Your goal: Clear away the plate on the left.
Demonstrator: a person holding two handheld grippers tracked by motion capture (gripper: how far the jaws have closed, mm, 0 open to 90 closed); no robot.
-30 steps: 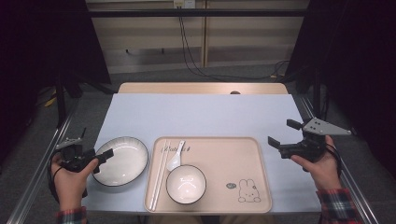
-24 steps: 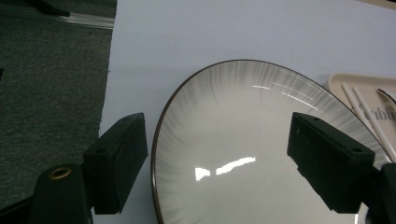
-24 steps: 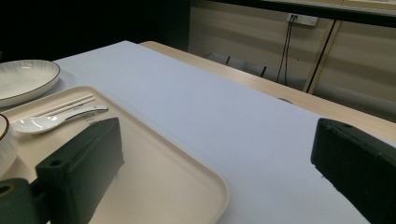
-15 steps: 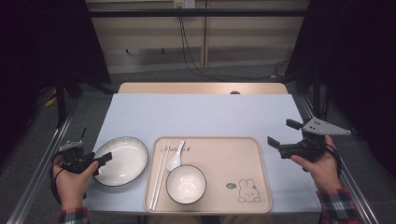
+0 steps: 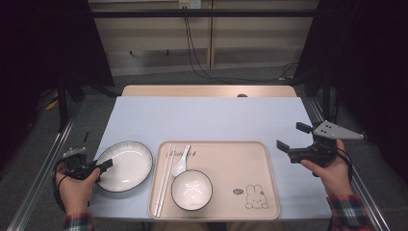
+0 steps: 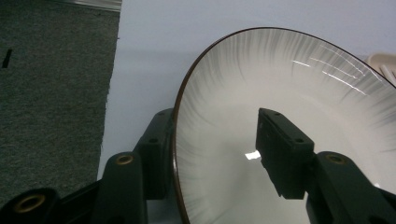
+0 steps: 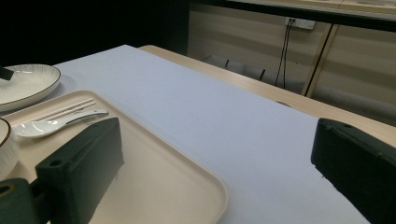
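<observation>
left gripper (image 5: 98,167) jaws have just been closing, straddling plate (image 5: 126,163) rim, pads not yet pressing; right gripper (image 5: 292,144) wide, holding nothing, beside tray (image 5: 260,159).

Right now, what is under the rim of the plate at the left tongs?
One jaw of the left tongs sits under the plate rim, the other above it, jaws just closing. The blue table cover lies beyond; what is beneath the plate's middle is covered.
</observation>
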